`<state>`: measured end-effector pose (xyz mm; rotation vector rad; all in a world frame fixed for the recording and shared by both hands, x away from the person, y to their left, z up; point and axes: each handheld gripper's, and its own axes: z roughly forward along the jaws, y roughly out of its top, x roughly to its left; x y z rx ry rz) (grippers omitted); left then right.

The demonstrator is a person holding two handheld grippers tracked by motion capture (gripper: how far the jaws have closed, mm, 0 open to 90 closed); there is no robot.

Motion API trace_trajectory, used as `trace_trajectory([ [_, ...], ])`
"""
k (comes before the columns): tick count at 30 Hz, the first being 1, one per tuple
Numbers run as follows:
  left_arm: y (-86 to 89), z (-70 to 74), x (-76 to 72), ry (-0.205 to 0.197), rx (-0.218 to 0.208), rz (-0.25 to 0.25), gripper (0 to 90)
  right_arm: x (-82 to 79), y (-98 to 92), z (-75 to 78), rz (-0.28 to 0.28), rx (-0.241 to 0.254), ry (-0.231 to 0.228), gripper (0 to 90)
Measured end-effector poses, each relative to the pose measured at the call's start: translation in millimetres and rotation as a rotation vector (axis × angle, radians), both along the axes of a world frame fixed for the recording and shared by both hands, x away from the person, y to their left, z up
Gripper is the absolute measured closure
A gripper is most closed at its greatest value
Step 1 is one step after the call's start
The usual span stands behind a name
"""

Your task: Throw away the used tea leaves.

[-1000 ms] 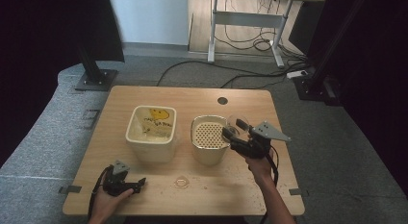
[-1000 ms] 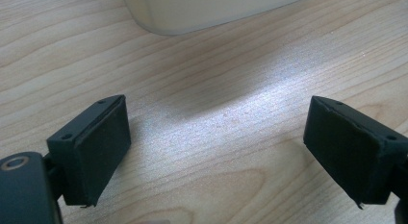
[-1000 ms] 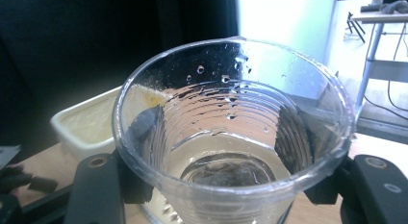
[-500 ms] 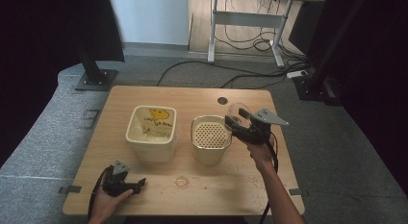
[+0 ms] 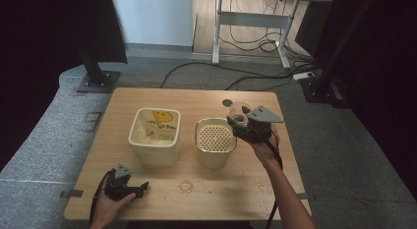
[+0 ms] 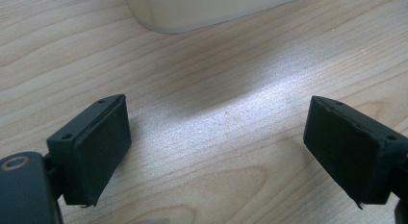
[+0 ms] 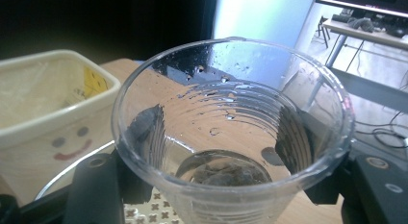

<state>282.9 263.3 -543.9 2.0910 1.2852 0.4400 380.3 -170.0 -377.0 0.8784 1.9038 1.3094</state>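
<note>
The right gripper [image 5: 242, 124] clamps a clear ribbed plastic cup [image 7: 231, 132], upright, beside the far right rim of the cream round container with a perforated insert [image 5: 215, 136]. Tipping it left would likely pour there. The left gripper [image 5: 135, 188], fingers apart and empty, rests well nearer the person.

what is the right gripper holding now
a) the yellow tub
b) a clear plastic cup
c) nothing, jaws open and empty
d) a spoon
b, the right gripper has its jaws closed on either side of a clear cup, held up just beside the perforated container, as the right gripper view shows from close up.
</note>
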Motion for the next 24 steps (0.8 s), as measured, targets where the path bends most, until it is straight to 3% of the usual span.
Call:
trace_trajectory([
  [2,0.1,-0.1,0.0,0.000,0.000,0.001,9.0,1.0,1.5,0.6,0.000,-0.016,-0.004,34.6],
  [5,0.6,-0.2,0.3,-0.001,0.000,0.000,9.0,4.4,8.3,3.8,-0.003,-0.091,-0.030,34.5],
  [6,0.6,-0.2,0.3,-0.001,0.000,0.000,9.0,4.4,8.3,3.8,-0.003,-0.091,-0.030,34.5],
  [8,1.0,0.0,0.4,0.000,0.003,-0.001,9.0,4.6,15.5,8.0,0.007,-0.154,-0.053,34.6],
  [9,1.0,0.0,0.5,0.000,0.003,-0.001,9.0,4.6,15.5,8.0,0.007,-0.154,-0.053,34.6],
  [10,1.4,0.0,0.7,0.000,0.003,0.000,9.0,3.7,20.1,10.1,0.014,-0.211,-0.081,34.8],
  [11,1.4,0.0,0.7,0.000,0.003,0.000,9.1,3.7,20.1,10.1,0.014,-0.211,-0.081,34.8],
  [12,1.9,0.2,0.6,0.002,0.003,-0.001,9.0,2.0,25.6,11.5,0.020,-0.307,-0.128,34.9],
  [13,1.9,0.2,0.6,0.002,0.003,-0.001,9.1,2.0,25.6,11.5,0.020,-0.307,-0.128,34.9],
  [14,2.2,0.2,0.7,0.002,0.003,-0.001,9.1,0.6,29.0,12.0,0.022,-0.354,-0.143,35.0],
  [15,2.4,0.2,0.8,0.002,0.003,-0.001,9.0,-2.5,35.8,12.1,0.033,-0.441,-0.183,35.2],
  [18,2.3,0.2,1.5,0.002,0.006,-0.002,9.0,-5.2,46.2,10.5,0.051,-0.565,-0.219,35.4],
  [19,2.3,0.2,1.5,0.002,0.006,-0.002,9.0,-5.2,46.2,10.5,0.051,-0.565,-0.219,35.4],
  [20,2.3,0.1,1.4,0.002,0.007,-0.002,9.0,-6.4,53.6,7.3,0.054,-0.660,-0.250,35.6],
  [21,2.3,0.2,1.4,0.002,0.007,-0.003,9.0,-6.4,53.6,7.3,0.054,-0.660,-0.250,35.6],
  [22,2.3,0.2,1.4,0.003,0.007,-0.003,9.0,-6.4,60.5,4.9,0.072,-0.763,-0.278,35.9],
  [24,2.2,0.3,1.5,0.003,0.008,-0.003,9.0,-5.8,64.9,3.5,0.079,-0.821,-0.293,36.1],
])
